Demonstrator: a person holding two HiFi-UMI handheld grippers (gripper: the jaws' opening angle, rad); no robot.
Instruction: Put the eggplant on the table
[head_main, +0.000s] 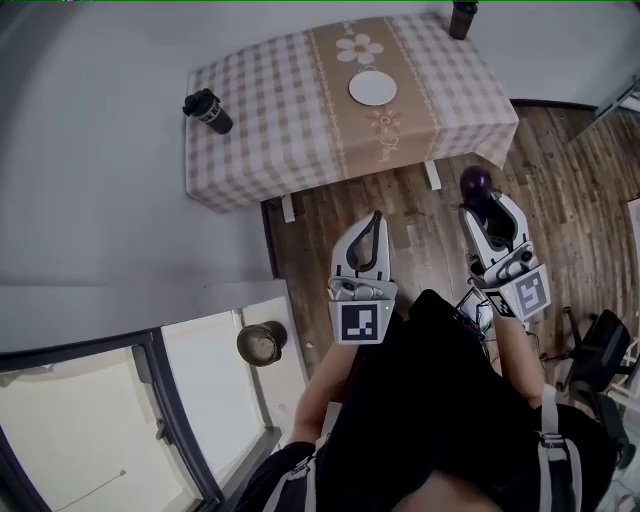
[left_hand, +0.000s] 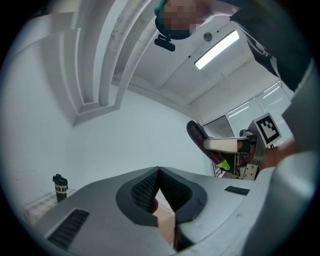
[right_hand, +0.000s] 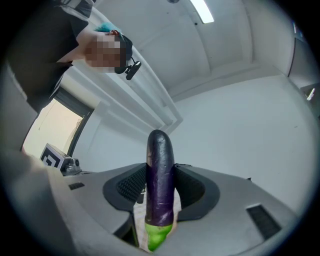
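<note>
Right gripper (head_main: 482, 208) has its jaws pinching the long dark-purple eggplant with green stem (right_hand: 160, 165), held over the wooden floor (head_main: 420, 235) just short of the checked-cloth bench (head_main: 260, 110). Left gripper (head_main: 374, 222) has its jaws pressed together. On the bench: a round white plate (head_main: 372, 87) and a lidded black tumbler (head_main: 208, 110).

Wood-plank floor (head_main: 560, 170), pale grey wall (head_main: 100, 150), checked-cloth table (head_main: 270, 110), window (head_main: 100, 430), ceiling strip light (left_hand: 216, 49).

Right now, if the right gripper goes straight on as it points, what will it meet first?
Probably the near edge of the table, touched first by the held eggplant; depth is unclear.
</note>
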